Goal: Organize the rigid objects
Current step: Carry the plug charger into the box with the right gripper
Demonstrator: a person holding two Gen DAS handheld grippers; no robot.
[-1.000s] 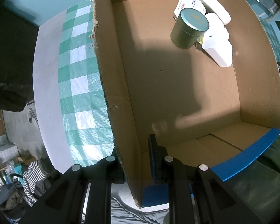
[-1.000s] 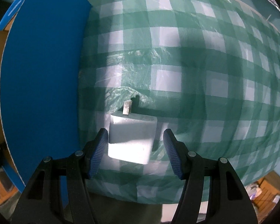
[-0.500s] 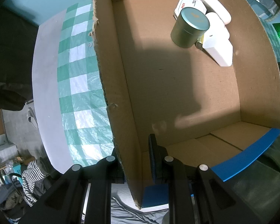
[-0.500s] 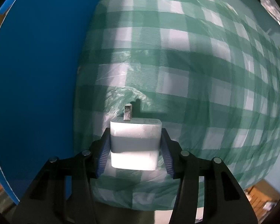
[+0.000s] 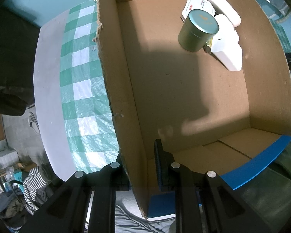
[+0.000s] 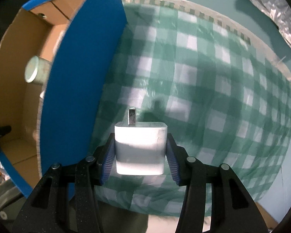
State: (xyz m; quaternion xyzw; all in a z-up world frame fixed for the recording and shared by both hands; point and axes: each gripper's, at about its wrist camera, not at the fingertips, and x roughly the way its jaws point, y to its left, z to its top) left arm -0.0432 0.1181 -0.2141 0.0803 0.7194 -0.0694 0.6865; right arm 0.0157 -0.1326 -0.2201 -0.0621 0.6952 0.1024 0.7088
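Observation:
A white plug-in charger, prong pointing away, sits between the blue pads of my right gripper, which is shut on it above the green checked cloth. To its left stands the cardboard box with a blue outer wall. My left gripper is shut on the box's near side wall, one finger inside and one outside. At the far right corner of the box lie a green round tin, a white oblong case, a white block and a white octagonal pack.
The box floor is bare apart from that far corner. Checked cloth runs along the box's left side to the table edge. Striped clothing lies on the floor below. A foil strip hangs beyond the cloth's far edge.
The right gripper's jaws closed onto the charger and lifted it off the cloth; the view rolled so the box's inside now shows at the left. The left gripper kept still.

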